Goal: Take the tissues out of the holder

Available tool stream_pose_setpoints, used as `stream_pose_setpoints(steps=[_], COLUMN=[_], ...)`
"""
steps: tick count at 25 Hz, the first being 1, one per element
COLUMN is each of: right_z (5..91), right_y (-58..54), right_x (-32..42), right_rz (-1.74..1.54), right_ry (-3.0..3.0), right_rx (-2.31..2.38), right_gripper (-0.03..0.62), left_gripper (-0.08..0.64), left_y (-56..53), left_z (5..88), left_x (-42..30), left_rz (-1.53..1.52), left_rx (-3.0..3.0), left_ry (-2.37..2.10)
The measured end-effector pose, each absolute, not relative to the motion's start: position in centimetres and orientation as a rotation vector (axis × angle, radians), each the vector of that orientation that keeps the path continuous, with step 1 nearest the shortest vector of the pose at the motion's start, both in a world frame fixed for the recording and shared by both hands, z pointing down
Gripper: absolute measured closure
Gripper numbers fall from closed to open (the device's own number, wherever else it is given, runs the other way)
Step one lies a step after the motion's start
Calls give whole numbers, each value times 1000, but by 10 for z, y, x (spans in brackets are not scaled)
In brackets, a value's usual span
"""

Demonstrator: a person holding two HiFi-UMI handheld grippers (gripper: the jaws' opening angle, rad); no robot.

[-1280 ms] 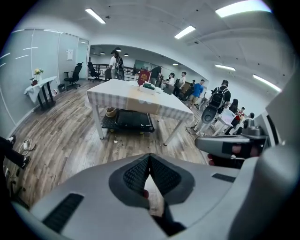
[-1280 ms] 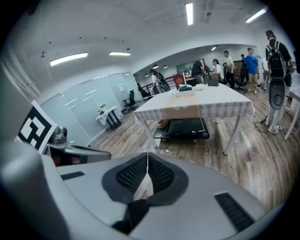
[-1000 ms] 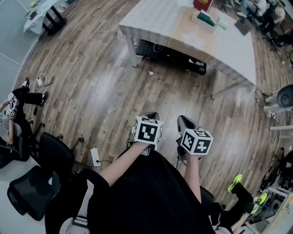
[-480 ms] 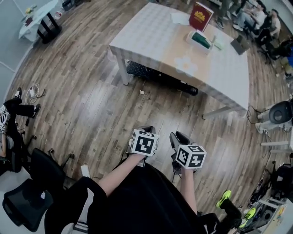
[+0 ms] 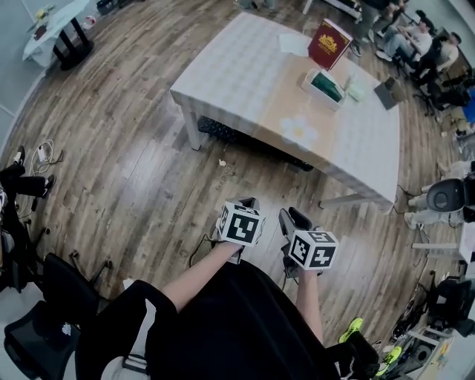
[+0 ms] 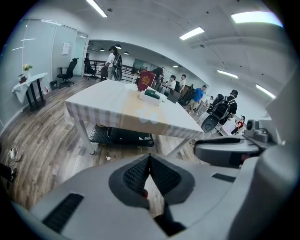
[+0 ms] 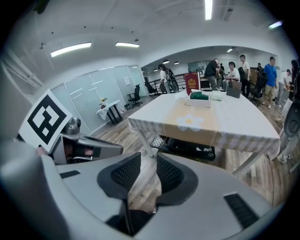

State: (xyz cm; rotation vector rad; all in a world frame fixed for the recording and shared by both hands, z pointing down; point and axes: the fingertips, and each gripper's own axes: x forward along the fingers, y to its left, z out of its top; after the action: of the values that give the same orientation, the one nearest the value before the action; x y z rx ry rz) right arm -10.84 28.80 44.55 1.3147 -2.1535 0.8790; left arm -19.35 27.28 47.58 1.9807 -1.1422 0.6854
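The tissue holder (image 5: 326,85), a white tray with a green pack in it, stands on the far right part of the pale table (image 5: 237,67). It also shows in the left gripper view (image 6: 151,96) and the right gripper view (image 7: 200,99). Both grippers hang over the wooden floor, well short of the table. My left gripper (image 5: 249,202) is shut, its pads (image 6: 138,173) meeting at the tips with nothing between them. My right gripper (image 5: 297,215) is open, a narrow gap showing between its pads (image 7: 169,174), and it holds nothing.
A red upright box (image 5: 330,43) stands behind the holder. A black mat-like thing (image 5: 237,133) lies under the table. Office chairs (image 5: 67,282) stand at the lower left, a white side table (image 5: 56,22) at the far left, and people sit beyond the table (image 5: 415,37).
The head view has shifted so the table now lies lower and more fully in the picture. Both grippers keep their place side by side in front of the body.
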Motion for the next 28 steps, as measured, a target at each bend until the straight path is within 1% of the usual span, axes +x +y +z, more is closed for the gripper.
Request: stream_pose_setpoints(steps=[4, 17, 22, 28], right_z=[447, 465, 471, 466], right_y=[260, 197, 154, 89], right_x=[-100, -82, -78, -50], right_rz=[886, 905, 887, 878], right_ry=[-2140, -2126, -2160, -2203], right_rx=[1338, 1304, 1234, 1182], right_gripper=[491, 491, 491, 485], left_gripper=[551, 551, 551, 551], left_y=[239, 187, 153, 92], left_z=[476, 499, 505, 497], left_x=[-183, -165, -157, -124], left_rz=[696, 727, 740, 753], left_rx=[1997, 1966, 1930, 1910], left_ry=[-1120, -1093, -1135, -1180])
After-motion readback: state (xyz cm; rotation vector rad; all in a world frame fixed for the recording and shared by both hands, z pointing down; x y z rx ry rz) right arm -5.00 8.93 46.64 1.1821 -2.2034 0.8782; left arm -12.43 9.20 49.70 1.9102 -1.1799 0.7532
